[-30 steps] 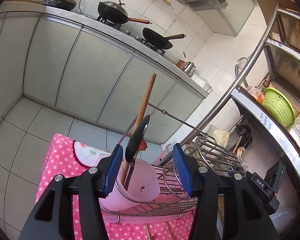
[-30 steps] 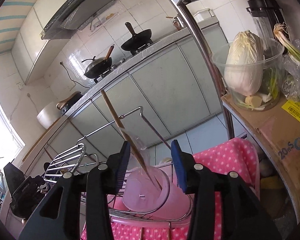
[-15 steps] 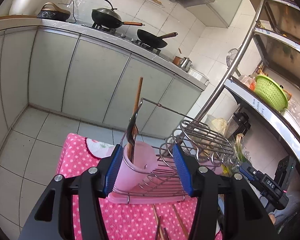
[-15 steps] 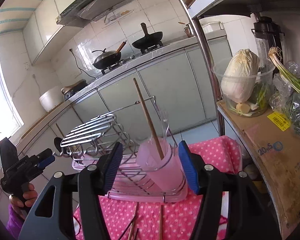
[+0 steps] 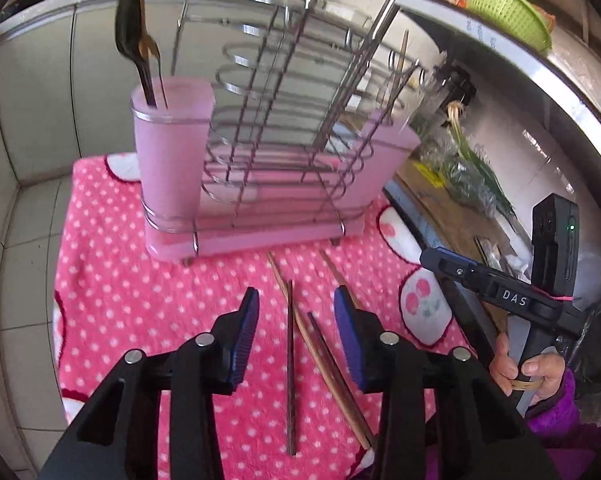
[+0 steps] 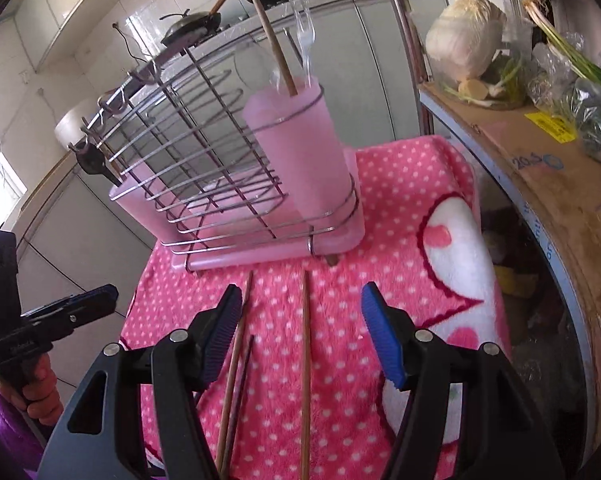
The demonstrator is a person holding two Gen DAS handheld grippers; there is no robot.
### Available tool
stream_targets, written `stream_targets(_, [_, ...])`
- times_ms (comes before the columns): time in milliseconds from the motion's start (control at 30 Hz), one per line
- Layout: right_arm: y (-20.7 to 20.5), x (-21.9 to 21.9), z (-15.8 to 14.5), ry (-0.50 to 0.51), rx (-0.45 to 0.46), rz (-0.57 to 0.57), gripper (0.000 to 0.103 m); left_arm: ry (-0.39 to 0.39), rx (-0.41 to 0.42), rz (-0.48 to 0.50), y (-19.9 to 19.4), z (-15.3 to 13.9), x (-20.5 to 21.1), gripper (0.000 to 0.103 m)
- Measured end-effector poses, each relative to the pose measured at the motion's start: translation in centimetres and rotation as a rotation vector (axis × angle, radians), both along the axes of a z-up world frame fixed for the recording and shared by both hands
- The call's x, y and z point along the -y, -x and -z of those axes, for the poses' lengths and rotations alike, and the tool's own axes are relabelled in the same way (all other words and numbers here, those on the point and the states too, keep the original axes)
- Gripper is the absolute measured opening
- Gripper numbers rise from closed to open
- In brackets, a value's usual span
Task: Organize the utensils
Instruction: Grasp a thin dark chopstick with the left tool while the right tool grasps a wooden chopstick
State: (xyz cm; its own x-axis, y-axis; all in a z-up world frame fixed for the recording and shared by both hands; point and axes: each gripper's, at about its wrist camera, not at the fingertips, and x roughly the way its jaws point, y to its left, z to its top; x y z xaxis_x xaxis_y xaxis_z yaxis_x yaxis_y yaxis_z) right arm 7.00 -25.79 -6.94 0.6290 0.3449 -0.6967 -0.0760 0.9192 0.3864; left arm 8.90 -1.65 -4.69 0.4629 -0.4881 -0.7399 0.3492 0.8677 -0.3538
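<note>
Near: your path over the pink cloth [image 5: 132, 292] is open | Far: wire rack [image 5: 284, 128] blocks | Right: shelf edge [image 6: 540, 184] crowds.

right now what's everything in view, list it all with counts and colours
chopsticks: four visible, brown, loose on the cloth before the rack
cup: one, pink, at the rack's end, holding utensils
rack: one, wire on a pink tray
cloth: one, pink with white dots, under the rack
cabbage: one, pale, on the side shelf
basket: one, green, upper shelf
left gripper: open, blue pads, above the chopsticks
right gripper: open, blue pads
</note>
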Motion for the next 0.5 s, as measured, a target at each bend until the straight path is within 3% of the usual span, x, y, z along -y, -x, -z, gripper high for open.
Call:
stream_targets(100, [0.2,-0.1,1.4,-0.007,-0.052,-0.016,0.063,-0.016,-0.129,0.019,-1.3,2.7,1.3,0.016])
stream_targets(233, [0.4,0.0,2.6,0.007,-0.083,-0.021,0.063,-0.050,-0.216,0.047,-3.1,4.9,2.9,0.015])
stream_targets(500, [0.6,1.2,3.5,-0.022,-0.105,-0.008,0.063,-0.136,-0.289,0.095,-5.4,7.5,5.9,0.015])
